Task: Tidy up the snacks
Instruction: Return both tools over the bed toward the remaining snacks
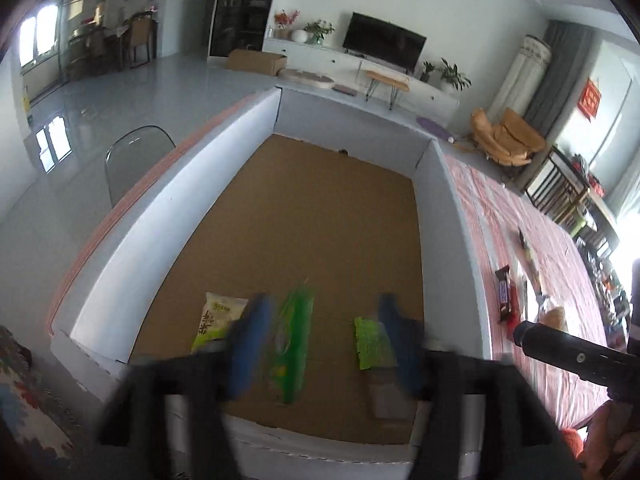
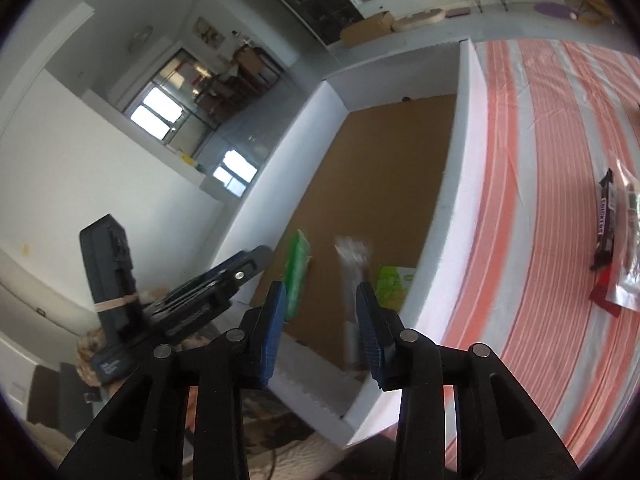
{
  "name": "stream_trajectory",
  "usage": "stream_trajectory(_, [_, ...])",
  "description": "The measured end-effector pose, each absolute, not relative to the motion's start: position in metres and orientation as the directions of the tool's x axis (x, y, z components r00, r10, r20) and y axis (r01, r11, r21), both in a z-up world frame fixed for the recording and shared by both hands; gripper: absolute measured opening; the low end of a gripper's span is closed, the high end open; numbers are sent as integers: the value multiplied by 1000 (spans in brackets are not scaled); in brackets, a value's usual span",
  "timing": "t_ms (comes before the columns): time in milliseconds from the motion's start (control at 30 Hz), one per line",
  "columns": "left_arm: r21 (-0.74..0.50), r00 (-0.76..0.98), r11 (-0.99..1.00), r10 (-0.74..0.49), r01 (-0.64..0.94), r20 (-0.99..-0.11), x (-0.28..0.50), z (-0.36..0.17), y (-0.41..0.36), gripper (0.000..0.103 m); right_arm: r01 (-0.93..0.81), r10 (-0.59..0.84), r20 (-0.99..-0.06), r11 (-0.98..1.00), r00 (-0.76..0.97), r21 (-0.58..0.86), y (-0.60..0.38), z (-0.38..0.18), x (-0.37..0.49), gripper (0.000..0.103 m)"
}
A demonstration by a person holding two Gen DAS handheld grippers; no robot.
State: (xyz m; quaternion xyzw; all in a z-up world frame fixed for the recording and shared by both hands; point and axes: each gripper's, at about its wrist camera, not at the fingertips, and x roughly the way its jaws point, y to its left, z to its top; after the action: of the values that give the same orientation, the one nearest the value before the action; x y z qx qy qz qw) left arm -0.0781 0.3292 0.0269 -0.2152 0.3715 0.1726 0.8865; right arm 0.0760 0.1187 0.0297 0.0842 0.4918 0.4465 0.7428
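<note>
In the near part of the white-walled box (image 1: 152, 232), on its brown cardboard floor, three snack packets are seen from the left wrist view: a pale packet with green print (image 1: 216, 320) at the left, a long green packet (image 1: 290, 344) in the middle, blurred and seemingly just let go, and a small lime-green packet (image 1: 374, 344) at the right. From the right wrist view a clear, silvery packet (image 2: 352, 264) is caught blurred above the near floor, apparently dropping between the long green packet (image 2: 298, 272) and the lime one (image 2: 394, 284).

The left tool (image 1: 324, 340) is held over the near end of the box with its jaws wide and nothing pressed between the blue pads. The right tool (image 2: 322, 320) is set at a moderate gap, also empty, the clear packet lying beyond its tips.

To the right of the box, on the pink-striped tabletop (image 2: 540, 160), more snacks remain: a dark chocolate bar (image 2: 605, 220) and, just beside it, a shiny clear bag (image 2: 630, 272) over something red.

The step in hand is judged to be the release into the box. It would be done well if both tools were lifted clear of the box wall before being swung right, and if later packets were laid toward the empty far floor, so that rows are kept and nothing is piled.
</note>
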Motion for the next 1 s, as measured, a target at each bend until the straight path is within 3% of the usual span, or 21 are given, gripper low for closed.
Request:
stream_trajectory(33, [-251,677,851,156,-462,-719,-78,27,324,82,-584,729,-666,612,155,534,110,33,77,40])
stream_trajectory(100, [-242,702,873,149,-425,-696,-68,30,311,83,-607,674,-692,671,259,425,89,47,73,40])
stream_trajectory(167, [-249,724,895,108,-369,-682,-57,35,297,83,-598,515,-738,779,437,189,62,66,65,47])
stream_trajectory(233, [-281,751,913,40,-295,-659,-47,42,278,83,-508,253,-731,849,634,-146,31,83,58,54])
stream_trajectory(300, [-308,765,931,-51,-196,-642,-37,46,248,84,-274,-158,-563,748,811,-604,0,93,53,61])
stream_trajectory(333, [-311,765,939,-89,-150,-638,-31,48,233,85,-142,-342,-404,590,848,-795,-12,92,51,67])
stream_trajectory(367, [-310,760,946,-135,-91,-635,-21,50,212,85,-26,-480,-228,391,847,-920,-28,89,51,71])
stream_trajectory(400, [-308,755,950,-167,-48,-634,-12,51,197,86,33,-557,-129,270,821,-962,-46,90,51,72])
stream_trajectory(433, [-307,749,952,-197,-10,-633,-5,51,181,87,39,-600,-132,263,789,-964,-63,95,52,72])
stream_trajectory(500, [-317,724,947,-257,56,-640,12,48,146,87,-18,-562,-339,499,755,-867,-94,108,49,72])
stream_trajectory(567, [-331,710,939,-293,90,-641,21,44,119,87,-118,-351,-591,784,726,-610,-119,104,52,81])
stream_trajectory(633, [-326,688,941,-296,92,-663,30,35,100,88,-179,-125,-742,932,659,-316,-143,75,59,81])
stream_trajectory(733, [-285,639,955,-267,78,-721,47,7,75,88,-183,102,-847,983,522,6,-156,1,75,81])
stream_trajectory(800, [-228,625,971,-219,66,-750,49,-11,69,88,-162,192,-878,978,439,133,-159,-36,59,81])
stream_trajectory(867, [-160,604,985,-162,57,-780,50,-28,63,88,-152,210,-891,975,403,161,-151,-61,59,81])
stream_trajectory(1000, [-80,576,997,-74,15,-814,57,-68,68,88,-160,132,-903,985,409,71,-135,-72,64,81])
